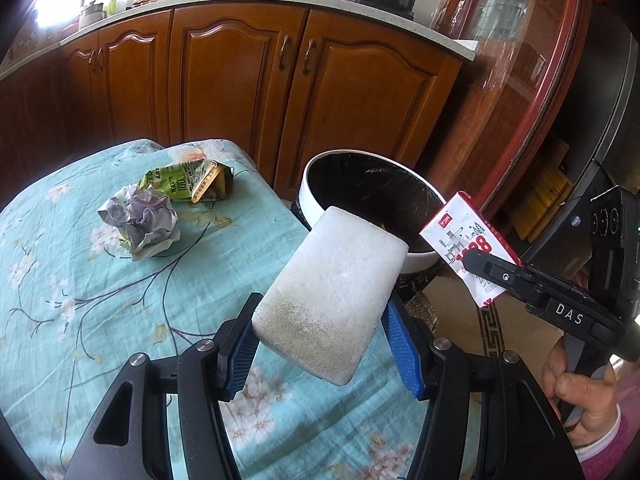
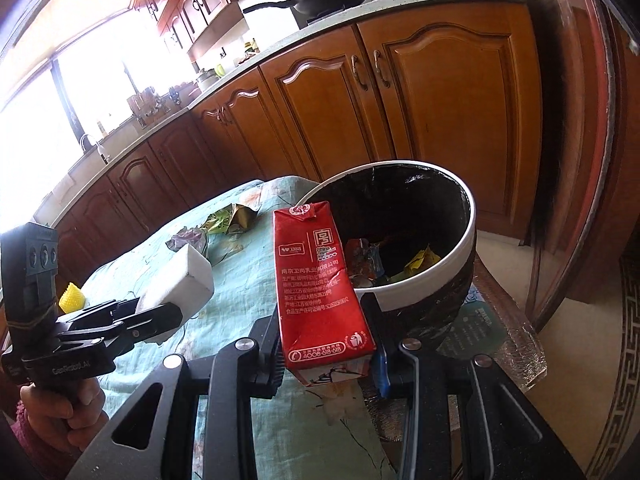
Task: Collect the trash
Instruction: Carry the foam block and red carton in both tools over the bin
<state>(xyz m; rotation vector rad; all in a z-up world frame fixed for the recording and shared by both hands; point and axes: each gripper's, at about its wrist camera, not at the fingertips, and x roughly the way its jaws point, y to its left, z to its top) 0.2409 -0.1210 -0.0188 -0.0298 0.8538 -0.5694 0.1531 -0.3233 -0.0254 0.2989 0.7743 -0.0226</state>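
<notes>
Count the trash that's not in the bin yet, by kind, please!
White foam block, in the left gripper: 1
Red milk carton, in the right gripper: 1
Green snack wrapper, on the table: 1
Crumpled paper ball, on the table: 1
Total: 4

Each claw is a matte black linkage of flat bars joined by round silver rivets, with triangular cut-outs in its broad outer plates, and the left claw (image 1: 324,344) carries ribbed blue pads on the inner faces of its fingers (image 1: 404,350). The right claw (image 2: 330,354) has a black ribbed pad on one finger and a blue one on the other; seen from the left camera its side bears white "DAS" lettering, a small screw and a black pistol-style handle. The hand (image 1: 580,396) on that handle wears a pink knitted sleeve
</notes>
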